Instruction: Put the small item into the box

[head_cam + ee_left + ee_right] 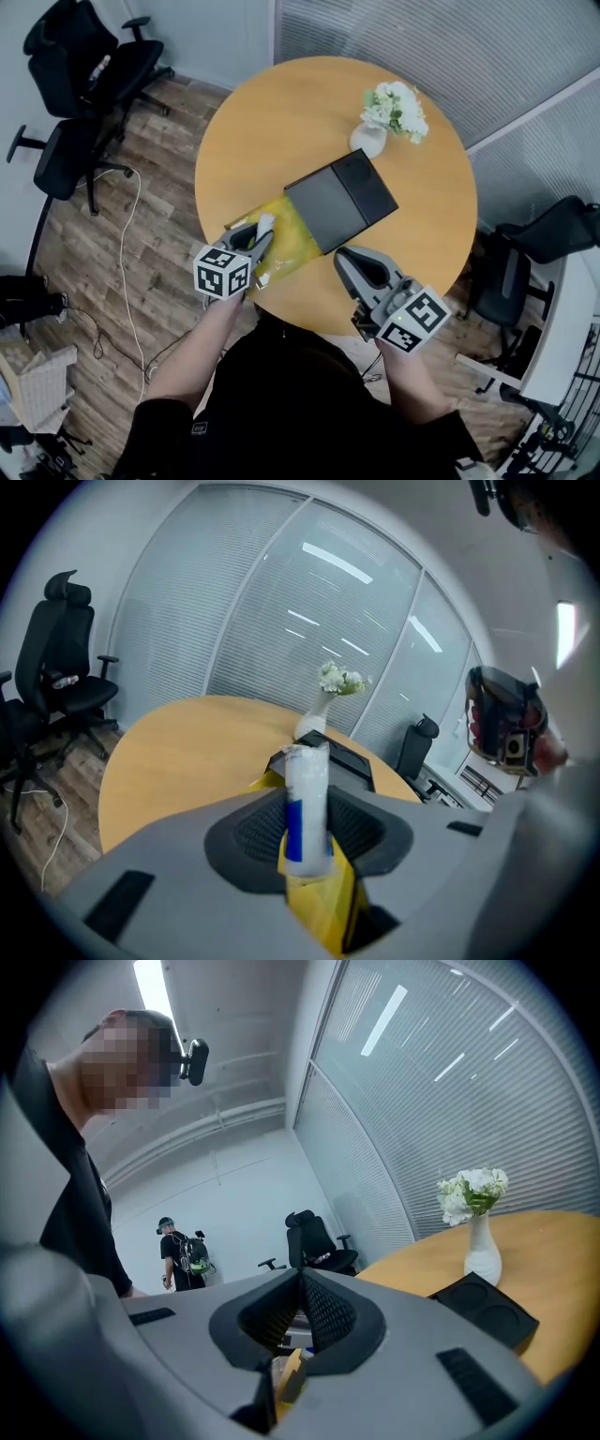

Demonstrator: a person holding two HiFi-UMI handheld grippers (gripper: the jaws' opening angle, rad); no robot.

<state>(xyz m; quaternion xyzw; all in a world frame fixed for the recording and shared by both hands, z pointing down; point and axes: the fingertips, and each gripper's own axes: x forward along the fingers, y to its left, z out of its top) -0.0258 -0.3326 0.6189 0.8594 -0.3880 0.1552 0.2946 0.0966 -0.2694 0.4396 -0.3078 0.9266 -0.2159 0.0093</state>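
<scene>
Here, a white, blue-banded tube (307,799)

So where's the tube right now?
Head view, left side: the tube is held in the left tongs over the yellow bag, beside the black box.

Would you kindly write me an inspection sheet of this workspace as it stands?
Surface: round light-wood table, no spills seen.
Job's things: black rectangular box at centre; white plastic tube with a blue band held above a yellow plastic bag.
Clutter: white vase of white flowers beyond the box.
Grippers: left gripper shut on the tube; right gripper shut, empty, near the table edge.
Cables: white cable on the wood floor.
Surroundings: black office chairs, slatted blinds, distant person with backpack.
</scene>
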